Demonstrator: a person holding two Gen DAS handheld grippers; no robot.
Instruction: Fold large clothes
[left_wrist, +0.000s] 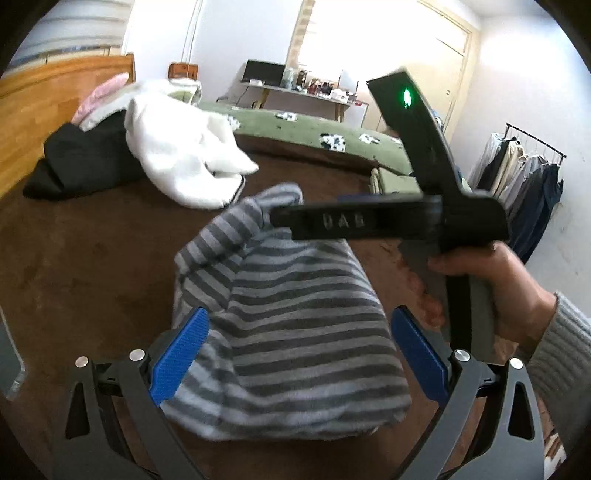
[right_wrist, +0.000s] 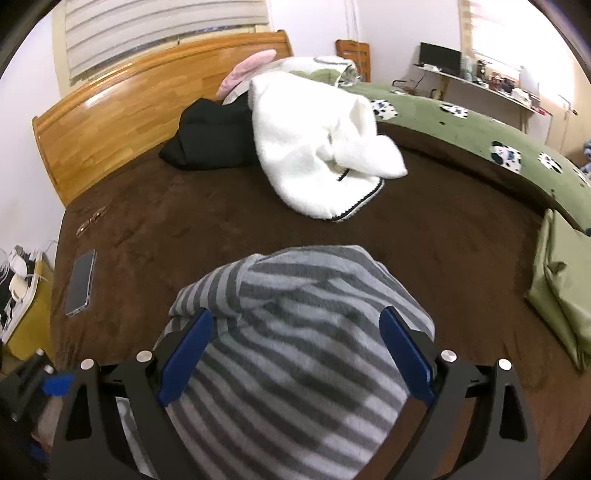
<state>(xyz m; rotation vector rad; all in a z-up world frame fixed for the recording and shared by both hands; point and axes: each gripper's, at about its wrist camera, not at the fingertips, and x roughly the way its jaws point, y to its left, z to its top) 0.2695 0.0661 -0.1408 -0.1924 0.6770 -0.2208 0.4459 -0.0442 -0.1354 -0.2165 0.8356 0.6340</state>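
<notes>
The striped top (right_wrist: 295, 354) lies bunched on the brown bed (right_wrist: 184, 229), framed by the right hand-held gripper (right_wrist: 295, 354) and left hand-held gripper (left_wrist: 295, 350), both open and empty, probably seeking edges to grasp.

Raised letters, blurred but seemingly "DAB", stand on the right tool's (left_wrist: 280, 218) black finger.

The left hand-held gripper (left_wrist: 295, 354) points forward and down with its 2 blue pads (left_wrist: 181, 354) standing wide apart, pressing on nothing. The right hand-held gripper (right_wrist: 295, 358) is likewise wide, blue pads (right_wrist: 186, 356) spread. In the left wrist view, the person's right hand (left_wrist: 495, 291), in a grey knit sleeve, grips the handle.
</notes>
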